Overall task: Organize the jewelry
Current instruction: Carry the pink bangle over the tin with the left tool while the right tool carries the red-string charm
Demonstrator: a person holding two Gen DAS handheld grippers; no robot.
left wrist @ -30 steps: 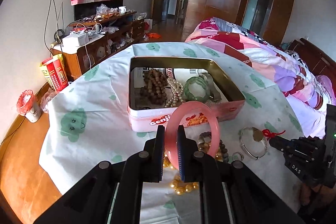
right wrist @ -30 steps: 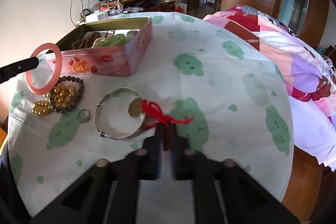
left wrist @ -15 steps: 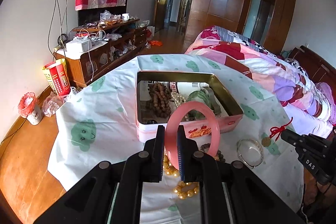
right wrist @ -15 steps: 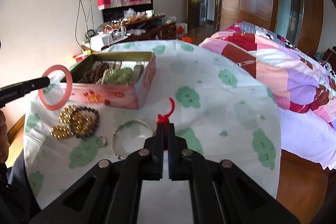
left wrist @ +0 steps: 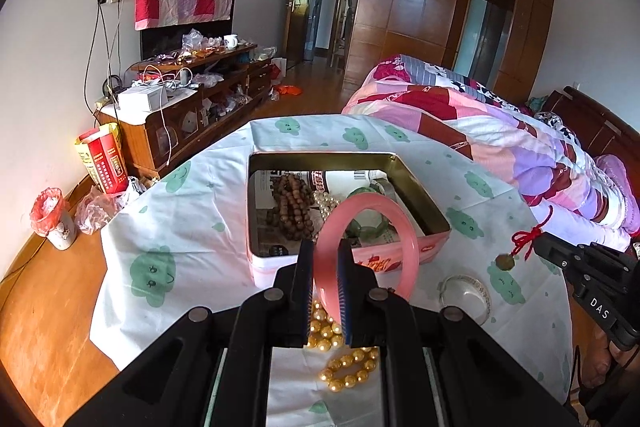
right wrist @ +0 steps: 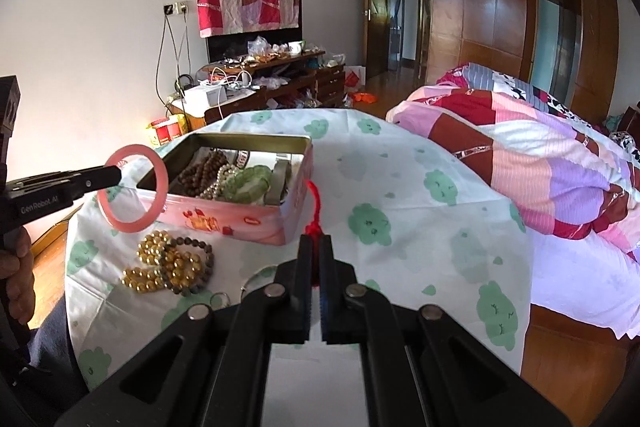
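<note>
My left gripper (left wrist: 325, 251) is shut on a pink bangle (left wrist: 404, 227), held upright above the table just in front of the pink tin (left wrist: 400, 163). In the right wrist view the same bangle (right wrist: 162, 187) hangs at the tin's left corner. The tin holds brown wooden beads (left wrist: 294, 207), a pearl string and a green bangle (left wrist: 368, 219). My right gripper (right wrist: 316, 243) is shut on a red cord (right wrist: 314, 203). Its coin pendant (left wrist: 505, 261) dangles in the air, right of the tin.
On the cloth in front of the tin lie a silver bangle (left wrist: 466, 293), gold bead bracelets (right wrist: 160, 259) mixed with dark beads, and a small ring (right wrist: 220, 297). A bed (right wrist: 540, 155) borders the round table on the right. A hand (right wrist: 16, 275) grips the left tool.
The right gripper has risen and lifted the red cord with its pendant off the table, away from the silver bangle. The left gripper still holds the pink bangle near the tin.
</note>
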